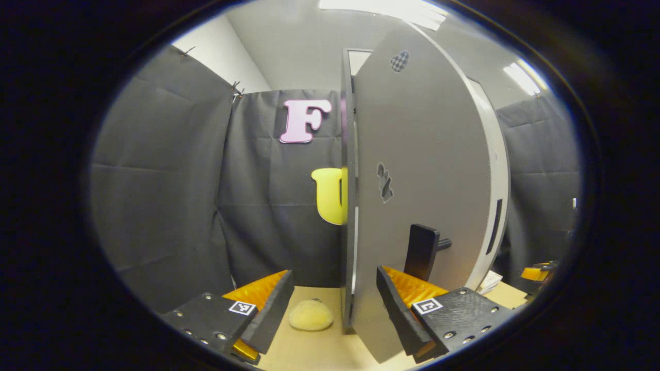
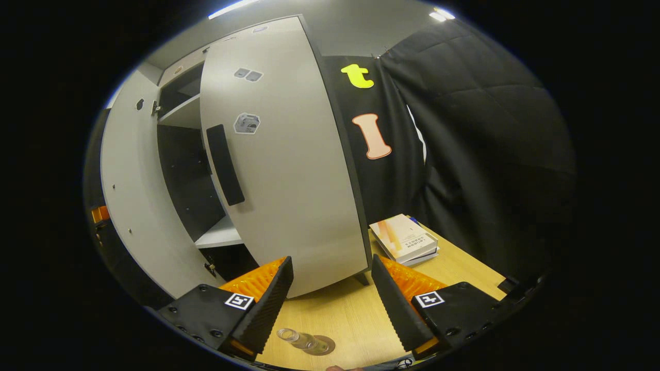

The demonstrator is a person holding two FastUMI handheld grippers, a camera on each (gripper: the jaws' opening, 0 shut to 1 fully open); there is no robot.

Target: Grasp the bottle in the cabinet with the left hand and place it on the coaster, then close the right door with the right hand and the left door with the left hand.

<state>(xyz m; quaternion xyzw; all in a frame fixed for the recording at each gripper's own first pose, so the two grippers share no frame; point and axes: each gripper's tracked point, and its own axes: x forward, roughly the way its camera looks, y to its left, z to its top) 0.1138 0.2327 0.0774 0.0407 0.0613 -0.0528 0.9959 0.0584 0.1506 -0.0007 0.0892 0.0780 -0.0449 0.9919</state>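
Note:
In the left gripper view, the grey left door (image 1: 423, 154) stands almost edge-on in front of me, its black handle (image 1: 423, 251) low on the outer face. My left gripper (image 1: 332, 309) is open, with the door's free edge rising in line with the gap between its fingers. In the right gripper view, my right gripper (image 2: 332, 299) is open and empty, facing the right door (image 2: 289, 170) with its black handle (image 2: 225, 165). The clear bottle (image 2: 298, 338) stands on the round coaster (image 2: 325, 346) just below the fingers. The left door (image 2: 129, 206) swings wide open at the left.
White shelves (image 2: 219, 234) show inside the cabinet between the two doors. A stack of books (image 2: 405, 238) lies on the wooden table (image 2: 350, 314) right of the cabinet. A pale fluffy lump (image 1: 311, 315) rests on the table left of the left door.

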